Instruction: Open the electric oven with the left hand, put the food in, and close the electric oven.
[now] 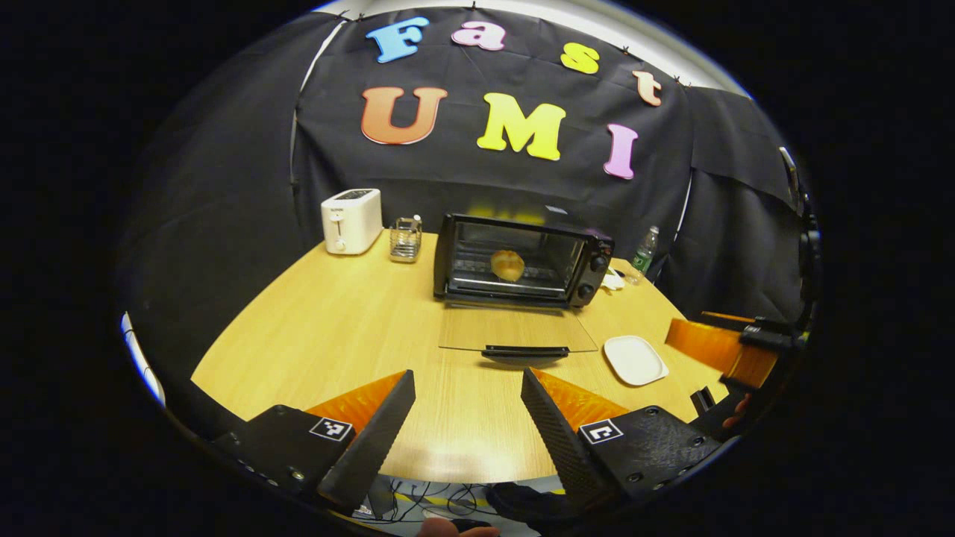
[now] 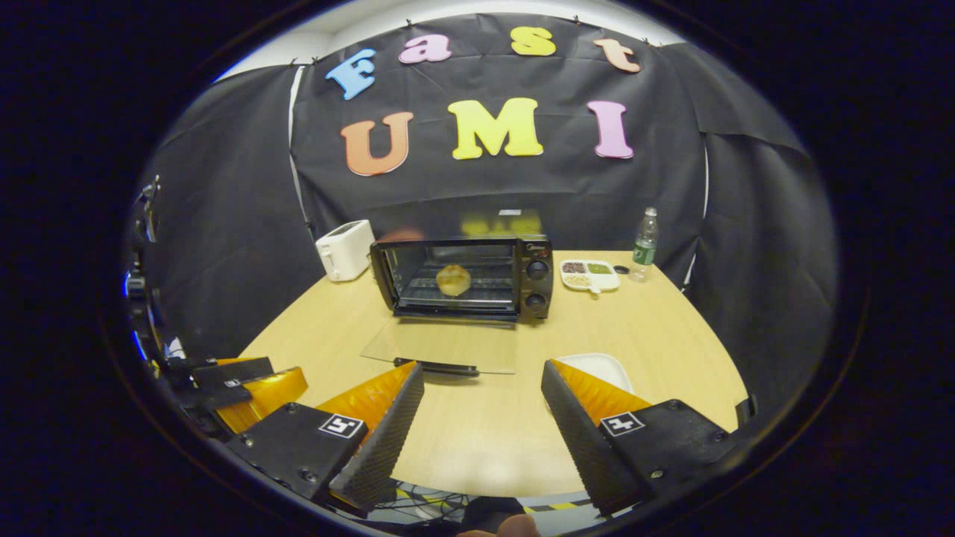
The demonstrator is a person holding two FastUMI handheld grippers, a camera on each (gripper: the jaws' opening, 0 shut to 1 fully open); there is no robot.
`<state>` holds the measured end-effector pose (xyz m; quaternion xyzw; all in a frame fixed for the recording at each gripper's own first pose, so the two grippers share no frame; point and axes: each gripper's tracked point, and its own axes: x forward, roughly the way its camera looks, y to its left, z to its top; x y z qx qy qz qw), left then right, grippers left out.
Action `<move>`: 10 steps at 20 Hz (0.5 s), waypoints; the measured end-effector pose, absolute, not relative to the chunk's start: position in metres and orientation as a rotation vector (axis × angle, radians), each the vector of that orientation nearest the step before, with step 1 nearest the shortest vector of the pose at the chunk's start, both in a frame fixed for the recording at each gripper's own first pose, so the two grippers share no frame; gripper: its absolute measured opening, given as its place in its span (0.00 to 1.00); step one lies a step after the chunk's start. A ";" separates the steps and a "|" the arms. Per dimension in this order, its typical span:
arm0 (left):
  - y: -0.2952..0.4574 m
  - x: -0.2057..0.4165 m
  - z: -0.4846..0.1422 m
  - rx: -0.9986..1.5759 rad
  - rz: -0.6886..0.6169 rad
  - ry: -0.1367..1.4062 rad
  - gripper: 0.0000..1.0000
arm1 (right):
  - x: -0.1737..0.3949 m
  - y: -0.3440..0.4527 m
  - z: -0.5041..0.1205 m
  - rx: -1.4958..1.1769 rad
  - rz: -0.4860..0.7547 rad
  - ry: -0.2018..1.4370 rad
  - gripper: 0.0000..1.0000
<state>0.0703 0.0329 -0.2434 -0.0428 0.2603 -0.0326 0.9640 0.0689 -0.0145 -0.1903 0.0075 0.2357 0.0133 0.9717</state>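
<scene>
Across lower left of left gripper view, left gripper: jaws wide apart, holding nothing. Frame centre: electric oven at back of bench, bread roll already on rack inside. Glass door folded down flat; likely rigid, hinged, fragile, glass slippery. Best hold: dark handle along front edge, lift from below. Right: white plate. Right gripper: jaws wide apart too, holding nothing.

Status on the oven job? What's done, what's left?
Done: the black electric oven has its glass door folded flat open, and the round bread roll sits on the rack inside. In hand: nothing; left gripper and right gripper are open, short of the door. Left: closing the door.
</scene>
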 end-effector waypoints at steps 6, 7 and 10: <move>-0.015 0.101 -0.294 -0.115 -0.102 0.585 0.95 | 0.056 -0.067 -0.184 -0.025 -0.073 0.506 0.97; -0.022 0.105 -0.300 -0.128 -0.107 0.600 0.95 | 0.054 -0.074 -0.185 -0.030 -0.085 0.516 0.97; -0.032 0.117 -0.321 -0.127 -0.097 0.651 0.95 | 0.057 -0.090 -0.189 -0.023 -0.122 0.542 1.00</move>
